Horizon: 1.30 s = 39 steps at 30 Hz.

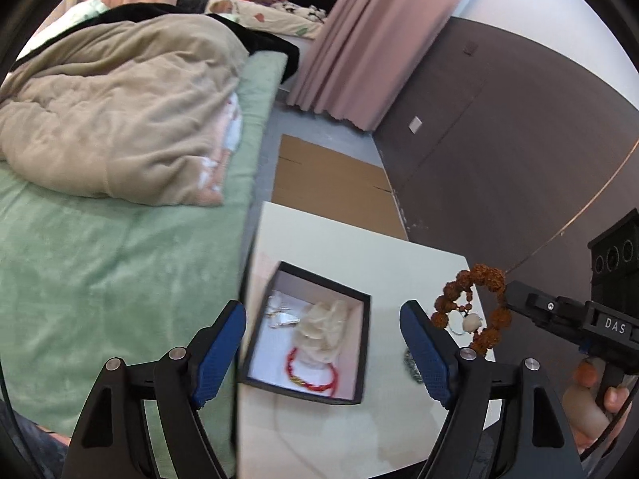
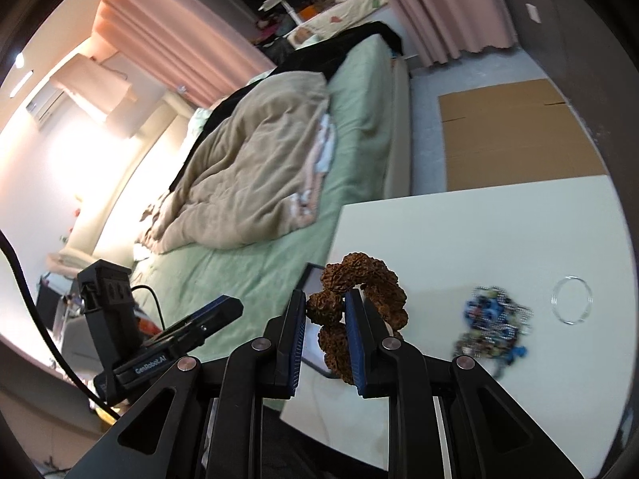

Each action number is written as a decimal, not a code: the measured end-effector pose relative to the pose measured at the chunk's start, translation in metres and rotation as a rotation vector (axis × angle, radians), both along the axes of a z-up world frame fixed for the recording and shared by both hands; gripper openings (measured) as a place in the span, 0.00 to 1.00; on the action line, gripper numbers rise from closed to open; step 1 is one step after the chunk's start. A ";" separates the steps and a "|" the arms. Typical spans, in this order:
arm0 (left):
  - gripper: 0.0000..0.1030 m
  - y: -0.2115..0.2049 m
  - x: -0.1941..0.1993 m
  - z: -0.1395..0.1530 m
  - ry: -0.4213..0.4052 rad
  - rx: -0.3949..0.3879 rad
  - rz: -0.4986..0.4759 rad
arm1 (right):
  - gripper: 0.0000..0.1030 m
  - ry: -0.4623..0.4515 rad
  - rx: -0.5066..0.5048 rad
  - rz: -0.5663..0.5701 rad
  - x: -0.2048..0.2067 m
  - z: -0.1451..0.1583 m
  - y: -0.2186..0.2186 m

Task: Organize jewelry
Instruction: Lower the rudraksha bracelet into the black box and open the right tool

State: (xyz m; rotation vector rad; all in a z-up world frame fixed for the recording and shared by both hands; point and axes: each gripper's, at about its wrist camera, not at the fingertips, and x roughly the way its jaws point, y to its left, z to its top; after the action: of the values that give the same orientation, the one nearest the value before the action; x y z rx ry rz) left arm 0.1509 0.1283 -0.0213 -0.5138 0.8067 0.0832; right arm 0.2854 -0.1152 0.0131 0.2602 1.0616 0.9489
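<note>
The right gripper (image 2: 325, 321) is pinching a brown seed bracelet (image 2: 359, 291), its jaws nearly together with one knobbly bead caught between the blue pads (image 2: 353, 343), and the rest of the loop is hanging free in the air just right of the box (image 1: 307, 331). The left gripper (image 1: 323, 355) is hovering over the box with its jaws standing wide apart and nothing between them. Inside the box a red bracelet (image 1: 313, 375), a pale cloth (image 1: 319, 331) and a silvery piece (image 1: 281, 315) are already lying. Right of the box, a beaded tangle (image 2: 495, 319) and a clear ring (image 2: 571, 299) are still waiting on the white table (image 2: 459, 231). The step in hand looks like carrying the seed bracelet to the box; the next move probably calls for bringing it over the open box, lowering it and letting go
</note>
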 end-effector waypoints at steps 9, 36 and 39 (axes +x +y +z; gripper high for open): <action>0.78 0.032 -0.031 0.008 -0.004 0.023 0.073 | 0.21 0.004 0.001 0.088 -0.010 -0.006 0.056; 0.78 -0.032 0.007 0.004 -0.007 0.009 -0.074 | 0.71 0.056 -0.100 -0.097 0.007 -0.031 -0.039; 0.78 -0.051 0.020 0.002 -0.002 0.010 -0.111 | 0.71 0.065 -0.104 -0.140 0.011 -0.034 -0.061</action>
State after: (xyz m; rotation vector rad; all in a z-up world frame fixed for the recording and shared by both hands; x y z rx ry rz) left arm 0.1705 0.0773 -0.0190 -0.4590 0.8305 -0.0157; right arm 0.2968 -0.1764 -0.0213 0.2779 1.1338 0.7615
